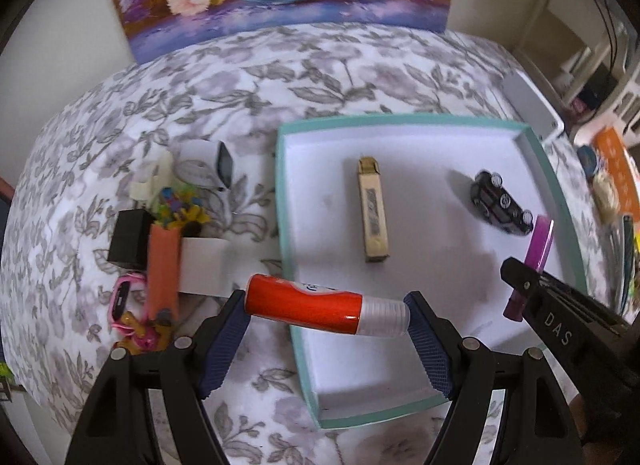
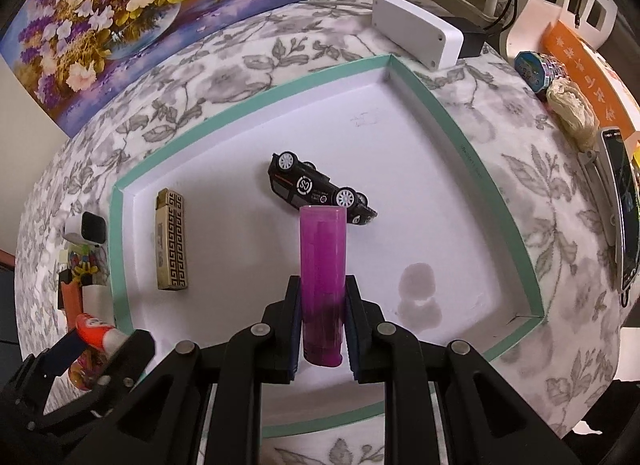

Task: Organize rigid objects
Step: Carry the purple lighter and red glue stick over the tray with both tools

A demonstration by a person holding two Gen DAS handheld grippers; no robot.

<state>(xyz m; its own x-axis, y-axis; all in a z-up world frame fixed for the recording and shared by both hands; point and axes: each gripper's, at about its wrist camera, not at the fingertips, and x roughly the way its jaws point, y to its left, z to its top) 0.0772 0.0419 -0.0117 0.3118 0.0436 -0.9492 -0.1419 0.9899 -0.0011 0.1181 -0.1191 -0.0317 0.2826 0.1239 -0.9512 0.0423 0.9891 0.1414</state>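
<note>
My left gripper is shut on a red tube with a white cap, held lengthwise over the left rim of the teal-edged white tray. Above the tray floor, my right gripper is shut on a purple cylinder that points forward. In the tray lie a gold patterned lighter and a black toy car tipped on its side. The purple cylinder and right gripper also show in the left wrist view, at the tray's right side.
Left of the tray lies a pile: a white device, a black box, an orange piece, a pink watch, small coloured bits. A white box sits behind the tray. A phone and clutter line the right edge.
</note>
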